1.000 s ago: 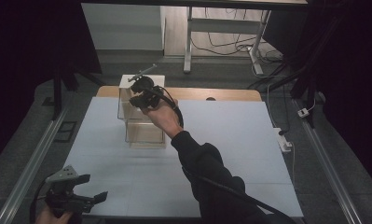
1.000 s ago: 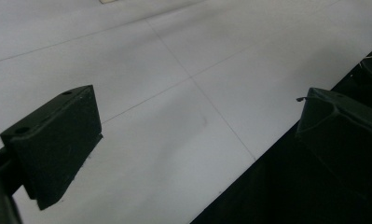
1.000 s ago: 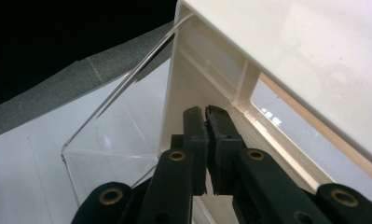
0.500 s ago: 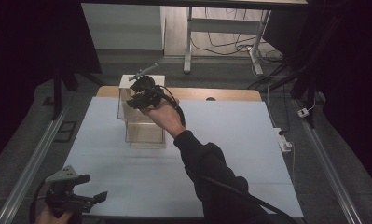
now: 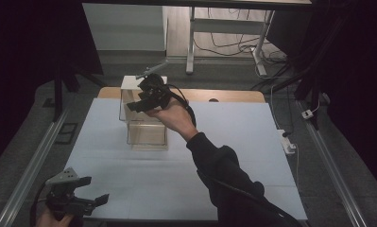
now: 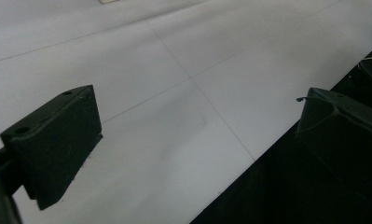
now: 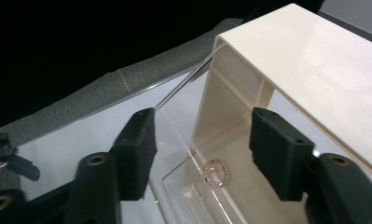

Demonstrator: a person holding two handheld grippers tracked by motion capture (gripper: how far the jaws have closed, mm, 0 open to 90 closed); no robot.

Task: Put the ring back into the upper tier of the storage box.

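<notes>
Right gripper [image 5: 135,107]: held above the clear box [image 5: 146,130] at the far left of the desk [image 5: 252,156], jaws spread and empty around the box's white end wall [image 7: 230,107]. A small ring [image 7: 216,171] is seen lying inside on the box floor. Left gripper [image 5: 95,201]: held low at the desk's near-left corner, well apart from the box, jaws spread, nothing held.

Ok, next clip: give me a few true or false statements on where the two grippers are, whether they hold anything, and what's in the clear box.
1. The right gripper is over the clear box, jaws apart. True.
2. The right gripper grips the small ring. False: the ring lies on the box floor, below the jaws.
3. The left gripper is open near the table's near edge. True.
4. The left gripper holds a cloth. False: nothing is between its jaws.
5. The box has a cream-white part at its far end. True.
</notes>
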